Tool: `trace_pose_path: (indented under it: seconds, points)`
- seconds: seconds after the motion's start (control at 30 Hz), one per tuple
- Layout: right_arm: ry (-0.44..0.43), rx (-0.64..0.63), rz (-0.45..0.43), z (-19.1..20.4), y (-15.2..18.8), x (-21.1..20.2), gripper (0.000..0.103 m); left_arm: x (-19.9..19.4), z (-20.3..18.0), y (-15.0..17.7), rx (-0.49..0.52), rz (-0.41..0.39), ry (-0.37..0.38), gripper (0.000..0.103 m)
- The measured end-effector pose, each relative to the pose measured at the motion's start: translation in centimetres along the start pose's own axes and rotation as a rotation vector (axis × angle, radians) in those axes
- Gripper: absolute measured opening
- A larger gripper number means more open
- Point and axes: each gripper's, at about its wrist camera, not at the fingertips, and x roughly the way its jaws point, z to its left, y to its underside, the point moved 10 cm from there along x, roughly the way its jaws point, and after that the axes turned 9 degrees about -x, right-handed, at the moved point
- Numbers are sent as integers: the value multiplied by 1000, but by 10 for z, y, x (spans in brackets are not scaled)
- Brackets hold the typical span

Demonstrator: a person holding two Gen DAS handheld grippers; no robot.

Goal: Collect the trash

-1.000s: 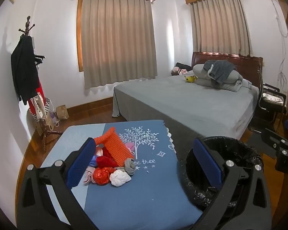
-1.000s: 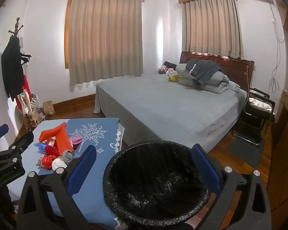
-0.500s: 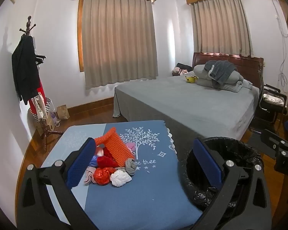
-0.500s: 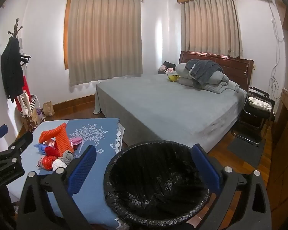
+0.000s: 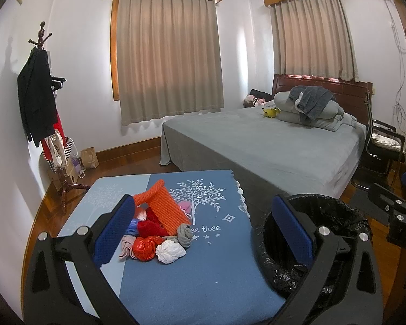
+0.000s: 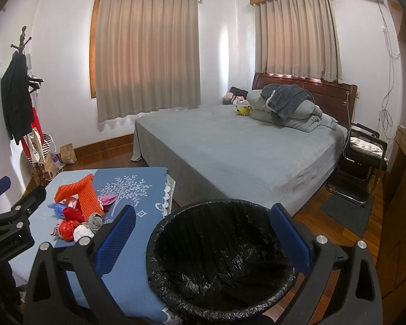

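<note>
Both your left gripper (image 5: 203,230) and right gripper (image 6: 203,230) are spread wide and empty. The trash pile (image 5: 159,230) sits mid-tabletop (image 5: 203,276), toward its left edge; the bin (image 6: 219,265) stands off the right edge. The wads look light and crushable: pinch the white ball (image 5: 170,252) across its middle.

trash pile (image 5: 159,233) on blue tablecloth (image 5: 203,270): orange knit piece (image 5: 165,208) tented on top, red crumple (image 5: 146,246), white wad (image 5: 170,252), grey wad (image 5: 185,233), pink and blue bits, all touching | bin (image 6: 219,268): round, black liner, upright, just beside table's right edge
</note>
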Motion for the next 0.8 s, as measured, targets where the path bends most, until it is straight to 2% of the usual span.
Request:
trace_pose_path:
  seconds: [0.8]
  points:
    - [0, 3, 2, 2, 0, 0, 97, 1, 0, 0, -1, 2, 0, 98]
